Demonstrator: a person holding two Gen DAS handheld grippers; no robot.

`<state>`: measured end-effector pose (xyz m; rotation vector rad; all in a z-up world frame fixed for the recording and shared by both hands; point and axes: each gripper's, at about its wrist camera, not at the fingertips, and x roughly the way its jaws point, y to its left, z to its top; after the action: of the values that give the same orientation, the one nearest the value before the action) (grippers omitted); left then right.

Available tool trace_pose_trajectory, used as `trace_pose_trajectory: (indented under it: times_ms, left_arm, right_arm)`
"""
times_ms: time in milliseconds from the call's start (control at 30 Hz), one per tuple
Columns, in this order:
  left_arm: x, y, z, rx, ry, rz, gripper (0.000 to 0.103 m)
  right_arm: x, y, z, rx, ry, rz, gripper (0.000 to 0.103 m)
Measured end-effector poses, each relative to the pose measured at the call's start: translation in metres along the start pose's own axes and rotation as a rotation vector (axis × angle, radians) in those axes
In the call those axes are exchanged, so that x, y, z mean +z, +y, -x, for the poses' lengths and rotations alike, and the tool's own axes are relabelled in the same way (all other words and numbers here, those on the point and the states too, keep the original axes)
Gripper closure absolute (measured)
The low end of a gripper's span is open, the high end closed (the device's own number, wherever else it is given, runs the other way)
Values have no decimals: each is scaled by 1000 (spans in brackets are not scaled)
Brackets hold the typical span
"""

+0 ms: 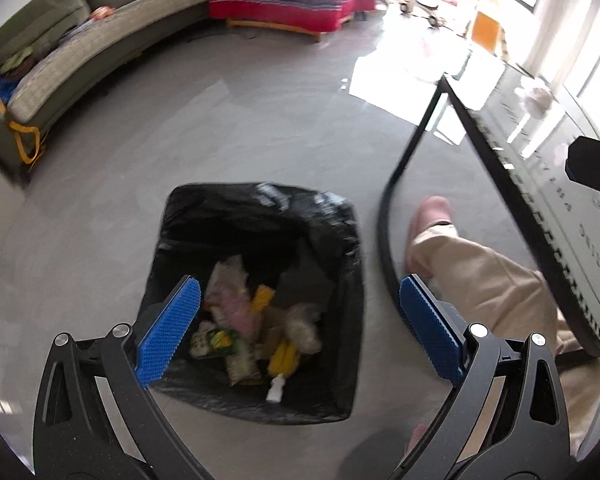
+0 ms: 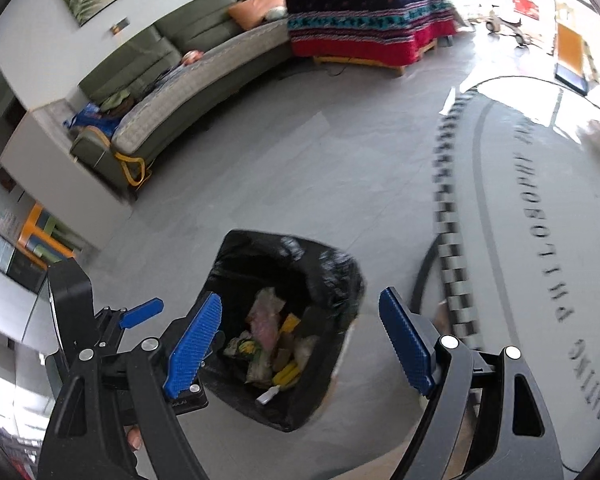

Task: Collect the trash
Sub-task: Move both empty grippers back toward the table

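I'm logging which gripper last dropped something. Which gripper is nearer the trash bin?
Left, probably. The left gripper hangs open directly above the trash bin; the right gripper, also open, sits higher and off toward the round table.

Two tools are showing: one left tool (image 1: 300, 322) and one right tool (image 2: 300, 342), each presenting two blue pads. One trash bin (image 1: 204, 216), lined with one black bag (image 1: 320, 220), is standing on the floor. Inside it, one white bottle (image 1: 275, 390) and two yellow wrappers are lying among further crumpled pieces too blurred to count. One round table (image 1: 572, 208), one sofa (image 2: 204, 80) and one orange cushion (image 2: 256, 8) are appearing.
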<state>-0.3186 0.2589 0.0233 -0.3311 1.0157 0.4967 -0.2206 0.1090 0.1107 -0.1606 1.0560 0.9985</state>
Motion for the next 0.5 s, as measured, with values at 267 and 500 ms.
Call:
trace_pose_trajectory:
  times_ms: [267, 500]
  left_arm:
    - [36, -69, 2, -78, -19, -126, 6]
    - [73, -142, -3, -162, -22, -222, 6]
  right_arm:
    - [9, -70, 37, -62, -61, -107, 21]
    - [13, -136, 68, -147, -105, -210, 21]
